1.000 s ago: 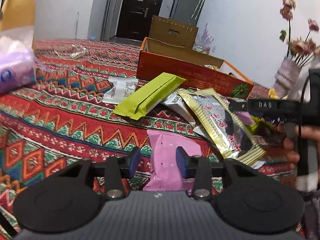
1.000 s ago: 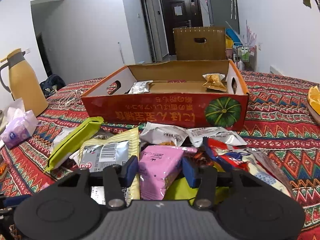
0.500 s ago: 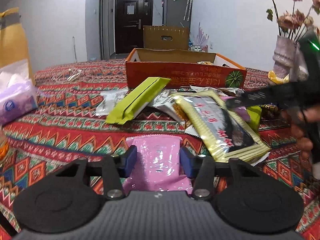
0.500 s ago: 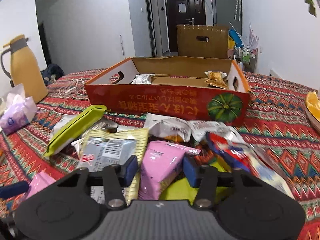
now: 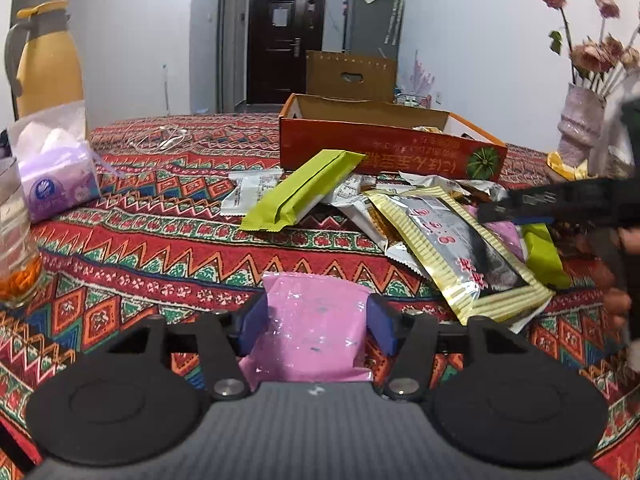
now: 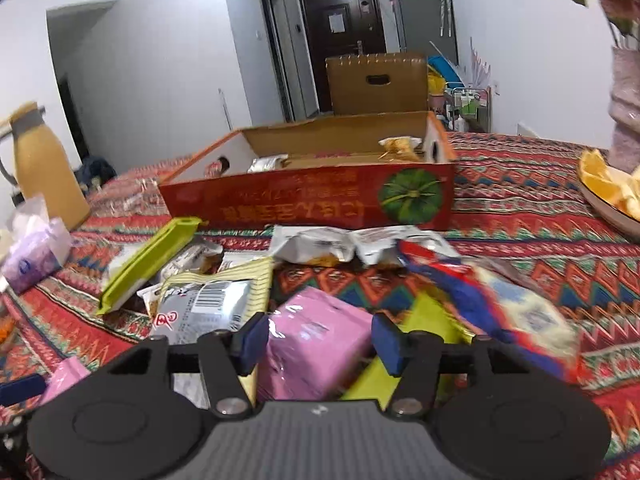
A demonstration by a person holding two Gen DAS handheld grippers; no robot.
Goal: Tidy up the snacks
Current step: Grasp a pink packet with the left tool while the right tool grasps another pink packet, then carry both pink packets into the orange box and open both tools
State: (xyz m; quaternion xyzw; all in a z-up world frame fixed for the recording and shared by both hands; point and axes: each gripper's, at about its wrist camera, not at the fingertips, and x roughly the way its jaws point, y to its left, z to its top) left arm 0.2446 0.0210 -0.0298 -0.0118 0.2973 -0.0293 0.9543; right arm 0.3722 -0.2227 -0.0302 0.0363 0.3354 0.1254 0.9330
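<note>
Snack packets lie heaped on a patterned tablecloth in front of a red cardboard box [image 5: 380, 152] [image 6: 304, 200]. My left gripper [image 5: 316, 324] straddles a flat pink packet [image 5: 316, 328] lying on the cloth; its jaws are opening and the pads stand at the packet's sides without squeezing it. My right gripper [image 6: 320, 338] straddles a second, plumper pink packet [image 6: 316, 344] on the heap; its jaws are opening too, with a sliver of space at the right pad. The right gripper's finger [image 5: 520, 208] shows at the right of the left wrist view.
A green packet [image 5: 300, 192] [image 6: 148, 264], a gold-and-silver packet [image 5: 452, 248] and a red-blue packet [image 6: 460, 280] surround the grippers. A tissue pack [image 5: 56, 176], yellow flask [image 5: 48, 68] and glass jar [image 5: 16, 260] stand left. A vase [image 5: 580, 124] and peel plate [image 6: 608, 192] stand right.
Both pairs of jaws stand wider than half a second ago, each with its pink packet still between them. The left wrist view has swung, so the box now sits more central.
</note>
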